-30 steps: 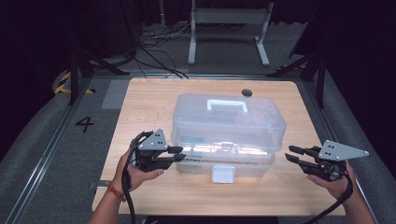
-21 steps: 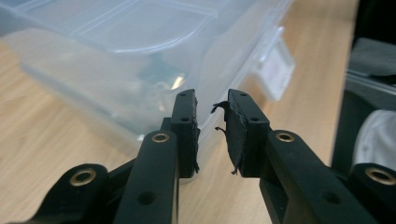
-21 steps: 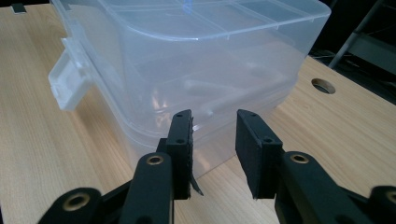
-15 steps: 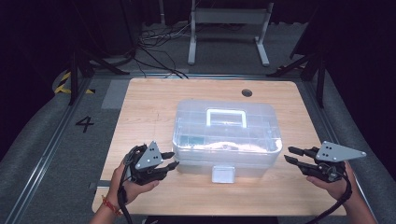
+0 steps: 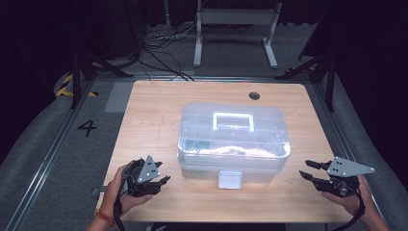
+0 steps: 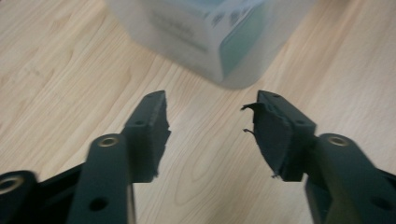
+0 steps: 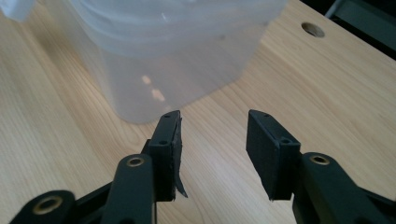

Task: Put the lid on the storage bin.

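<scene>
A clear plastic storage box with a white handle on its lid and a latch tab at its front stands mid-table. My left gripper sits near the table's front left, a short way off the box's front left corner, pointing at it. Its jaws have just been opening, with nothing between them. In the left gripper view the left gripper is open over bare wood with the box ahead. My right gripper, off the box's front right corner, has also been opening and holds nothing. The right gripper view shows the right gripper and the box just beyond its tips.
The wooden table has a round cable hole at the back right, which is also in the right gripper view as the hole. A metal stand and cables lie on the floor behind the table. A floor mark "4" is at left.
The left gripper has come away from the box's front left corner, sinking toward the table's front edge, and its jaws stand wider. The box has settled slightly nearer. The right gripper sank a little and opened wider.
</scene>
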`<state>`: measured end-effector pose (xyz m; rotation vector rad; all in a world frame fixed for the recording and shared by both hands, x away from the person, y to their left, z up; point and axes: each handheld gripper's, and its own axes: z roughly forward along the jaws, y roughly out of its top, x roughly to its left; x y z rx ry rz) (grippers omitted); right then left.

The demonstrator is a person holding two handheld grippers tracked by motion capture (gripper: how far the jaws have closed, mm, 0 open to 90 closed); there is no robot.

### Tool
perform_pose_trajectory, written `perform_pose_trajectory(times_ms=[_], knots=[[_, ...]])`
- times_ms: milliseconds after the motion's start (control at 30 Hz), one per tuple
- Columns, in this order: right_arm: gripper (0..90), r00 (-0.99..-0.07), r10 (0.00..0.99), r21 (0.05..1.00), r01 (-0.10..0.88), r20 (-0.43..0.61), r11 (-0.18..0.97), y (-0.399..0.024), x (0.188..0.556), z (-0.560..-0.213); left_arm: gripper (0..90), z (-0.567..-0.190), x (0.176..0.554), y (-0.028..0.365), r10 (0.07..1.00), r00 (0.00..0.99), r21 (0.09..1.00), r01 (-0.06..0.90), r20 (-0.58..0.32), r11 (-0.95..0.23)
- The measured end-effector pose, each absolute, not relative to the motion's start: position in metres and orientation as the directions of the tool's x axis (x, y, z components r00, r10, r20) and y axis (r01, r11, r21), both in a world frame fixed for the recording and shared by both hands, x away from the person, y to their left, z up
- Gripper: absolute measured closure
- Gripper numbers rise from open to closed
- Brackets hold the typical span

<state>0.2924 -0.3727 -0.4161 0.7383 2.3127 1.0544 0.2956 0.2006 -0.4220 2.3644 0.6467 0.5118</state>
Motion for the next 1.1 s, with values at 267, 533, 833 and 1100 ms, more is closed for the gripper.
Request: perform_pose_trajectory(times_ms=[267,533,833,1100], knots=[[47.0,-0.674,0.729,0.796,0.375,-0.117,0.474,-0.406,0.293,-0.447,30.0,-0.445,0.305,0.227,0.617,0.775,0.651,0.4,0.136,-0.645],[38.3,-0.599,0.8,0.801,0.468,-0.021,0.372,-0.431,0.296,-0.471,23.5,-0.466,0.309,0.244,0.662,0.748,0.655,0.476,0.05,-0.587],[27.4,-0.498,0.867,0.785,0.544,0.018,0.296,-0.444,0.3,-0.486,15.4,-0.483,0.309,0.252,0.711,0.703,0.68,0.531,-0.02,-0.506],[24.3,-0.492,0.871,0.751,0.576,0.002,0.324,-0.442,0.304,-0.488,14.6,-0.483,0.308,0.252,0.712,0.702,0.686,0.527,-0.02,-0.501]])
